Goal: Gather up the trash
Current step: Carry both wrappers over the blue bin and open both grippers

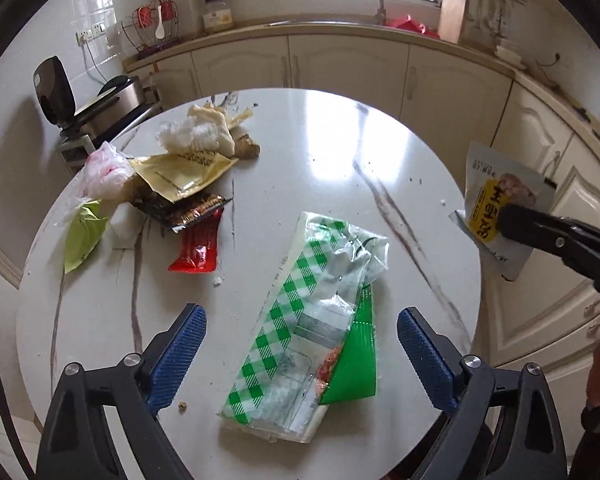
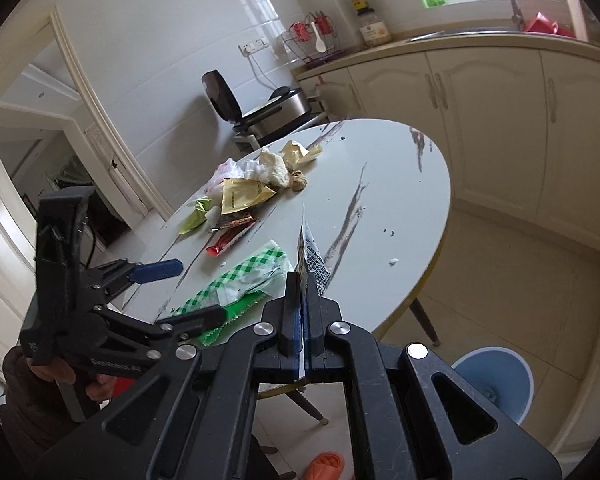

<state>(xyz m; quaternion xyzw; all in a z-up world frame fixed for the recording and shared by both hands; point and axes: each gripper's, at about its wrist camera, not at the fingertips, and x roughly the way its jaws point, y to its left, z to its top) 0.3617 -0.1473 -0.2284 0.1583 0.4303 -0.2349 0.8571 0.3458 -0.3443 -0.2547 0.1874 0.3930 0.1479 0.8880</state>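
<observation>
My left gripper (image 1: 300, 336) is open above a green-checked plastic bag (image 1: 300, 340) that lies on the round white table (image 1: 380, 140). My right gripper (image 2: 303, 280) is shut on a grey and yellow snack wrapper (image 2: 312, 256), held edge-on; in the left wrist view the wrapper (image 1: 496, 200) hangs in the air past the table's right edge. More trash lies at the table's far left: a red sachet (image 1: 198, 246), a dark wrapper (image 1: 184, 210), a yellow pouch (image 1: 180, 172), a light green wrapper (image 1: 82, 236), crumpled white paper (image 1: 196, 132).
A blue bin (image 2: 500, 384) stands on the floor to the right of the table, below my right gripper. Cream cabinets (image 1: 340, 64) and a counter with a sink run behind the table. An orange slipper (image 2: 324, 464) lies on the floor. Crumbs dot the tabletop.
</observation>
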